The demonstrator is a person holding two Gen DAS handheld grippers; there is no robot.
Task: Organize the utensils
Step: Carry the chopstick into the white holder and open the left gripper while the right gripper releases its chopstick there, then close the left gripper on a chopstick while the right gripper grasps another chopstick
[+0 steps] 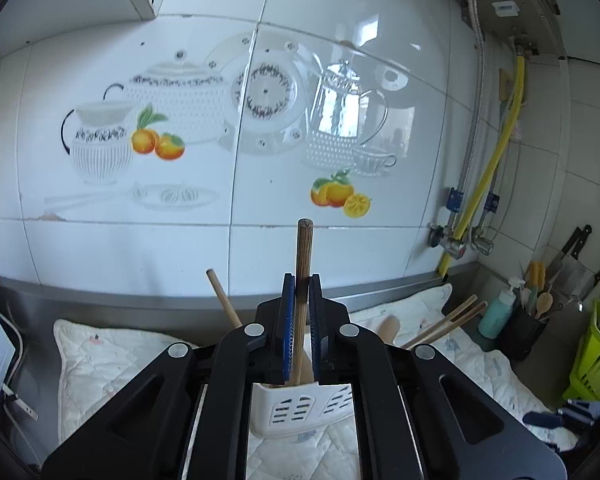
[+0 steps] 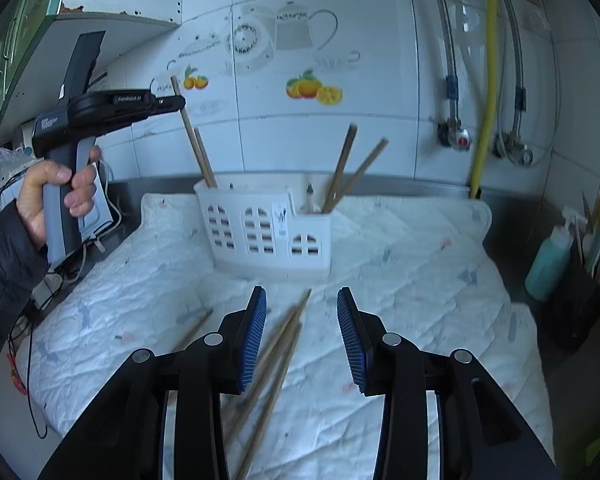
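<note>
A white slotted utensil holder (image 2: 268, 228) stands on a quilted white mat (image 2: 400, 280). My left gripper (image 1: 302, 284) is shut on a brown chopstick (image 1: 303, 256), held upright with its lower end in the holder's left compartment (image 1: 300, 404). In the right wrist view the left gripper (image 2: 176, 102) grips that chopstick (image 2: 186, 124) beside another chopstick (image 2: 205, 158). Two more chopsticks (image 2: 346, 168) lean in the right compartment. My right gripper (image 2: 302, 336) is open and empty above several loose chopsticks (image 2: 276, 360) lying on the mat.
A tiled wall with fruit and teapot decals (image 1: 236, 120) is behind the counter. Pipes and a yellow hose (image 2: 486, 80) run down at the right. A teal bottle (image 2: 548, 260) and a dark utensil pot (image 1: 526, 328) stand at the right, with knives (image 1: 580, 256) and a green basket (image 1: 596, 360).
</note>
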